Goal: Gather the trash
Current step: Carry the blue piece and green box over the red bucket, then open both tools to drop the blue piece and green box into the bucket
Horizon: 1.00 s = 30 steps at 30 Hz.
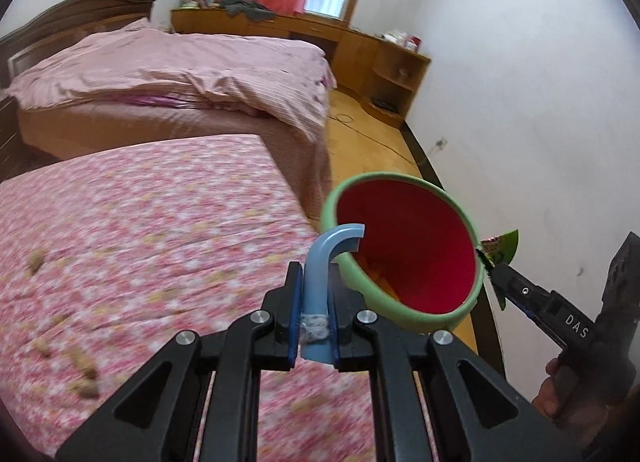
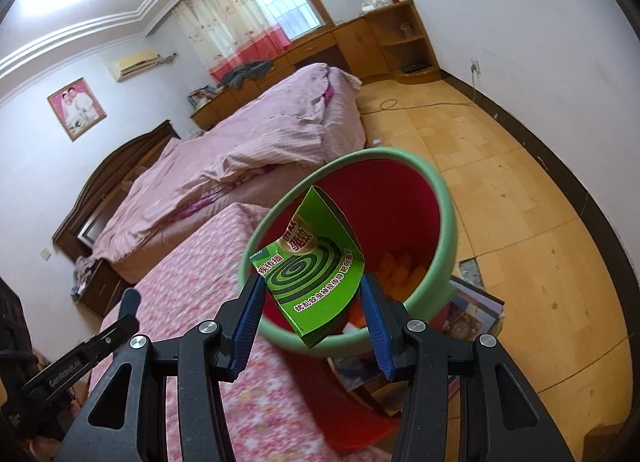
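My left gripper (image 1: 316,282) is shut on a light blue curved plastic piece (image 1: 322,258) with grey lint on its stem; its hooked end reaches the near rim of the bin. The bin (image 1: 400,177) has a green rim and red inside and stands beside the bed. My right gripper (image 2: 311,282) is shut on a green mosquito-coil box (image 2: 316,270), held tilted over the bin's (image 2: 446,221) mouth. Orange scraps (image 2: 400,270) lie inside it. The right gripper (image 1: 520,294) shows at the right of the left wrist view, the left gripper (image 2: 116,326) at the lower left of the right wrist view.
A pink floral bedspread (image 1: 140,242) carries several brown scraps (image 1: 84,378). Behind it is a bed with a pink quilt (image 1: 180,61). Wooden cabinets (image 1: 360,49) line the far wall. Books or frames (image 2: 472,310) lie on the yellow floor (image 2: 500,181) under the bin.
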{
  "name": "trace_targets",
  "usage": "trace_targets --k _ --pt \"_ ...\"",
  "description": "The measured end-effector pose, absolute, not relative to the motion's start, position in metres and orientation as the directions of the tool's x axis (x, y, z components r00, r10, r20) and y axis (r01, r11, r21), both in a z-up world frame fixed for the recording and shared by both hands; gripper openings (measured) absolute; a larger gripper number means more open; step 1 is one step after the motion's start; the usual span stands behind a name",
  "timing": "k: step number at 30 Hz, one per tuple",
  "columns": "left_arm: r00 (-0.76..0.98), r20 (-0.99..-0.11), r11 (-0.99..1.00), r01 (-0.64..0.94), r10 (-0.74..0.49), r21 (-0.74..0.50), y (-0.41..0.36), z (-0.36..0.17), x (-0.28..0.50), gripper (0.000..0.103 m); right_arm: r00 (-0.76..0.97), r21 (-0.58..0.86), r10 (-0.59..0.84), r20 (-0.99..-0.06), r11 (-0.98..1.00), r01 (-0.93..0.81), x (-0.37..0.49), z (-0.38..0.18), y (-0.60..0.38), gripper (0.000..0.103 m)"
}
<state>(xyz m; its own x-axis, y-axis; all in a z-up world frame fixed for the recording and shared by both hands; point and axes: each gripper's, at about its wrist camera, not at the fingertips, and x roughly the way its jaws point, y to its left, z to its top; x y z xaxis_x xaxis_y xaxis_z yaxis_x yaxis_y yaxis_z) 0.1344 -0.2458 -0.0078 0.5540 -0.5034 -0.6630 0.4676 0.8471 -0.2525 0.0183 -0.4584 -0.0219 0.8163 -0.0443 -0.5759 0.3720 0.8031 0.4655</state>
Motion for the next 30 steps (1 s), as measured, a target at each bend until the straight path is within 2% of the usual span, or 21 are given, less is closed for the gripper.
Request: trace_targets --k 15,17,18,19,21,30 --pt "0.451 -0.705 0.785 0.569 -0.548 -0.246 -0.332 -0.035 0.164 0.011 0.810 0.479 -0.047 -0.585 0.786 0.391 0.036 -0.040 -0.494 0.052" --pt "0.446 -0.710 0.784 0.573 -0.545 -0.241 -0.336 -0.038 0.167 0.021 0.812 0.482 -0.049 -0.582 0.784 0.392 0.034 -0.041 -0.496 0.052" --pt "0.449 -0.711 0.787 0.569 -0.542 -0.240 -0.337 -0.039 0.168 0.033 0.813 0.482 -0.048 -0.581 0.784 0.391 0.033 -0.041 -0.497 0.052" --pt "0.452 -0.708 0.789 0.565 -0.542 -0.242 -0.338 -0.040 0.169 0.039 0.813 0.482 -0.048 -0.581 0.784 0.391 0.033 -0.041 -0.497 0.052" --pt "0.451 -0.710 0.790 0.561 -0.541 -0.247 -0.337 -0.041 0.170 0.042 0.812 0.482 -0.050 -0.581 0.783 0.393 0.032 -0.041 -0.497 0.052" --pt "0.466 -0.722 0.823 0.509 -0.511 -0.253 -0.315 -0.037 0.165 0.042 0.808 0.480 -0.026 -0.589 0.793 0.375 0.026 -0.036 -0.489 0.052"
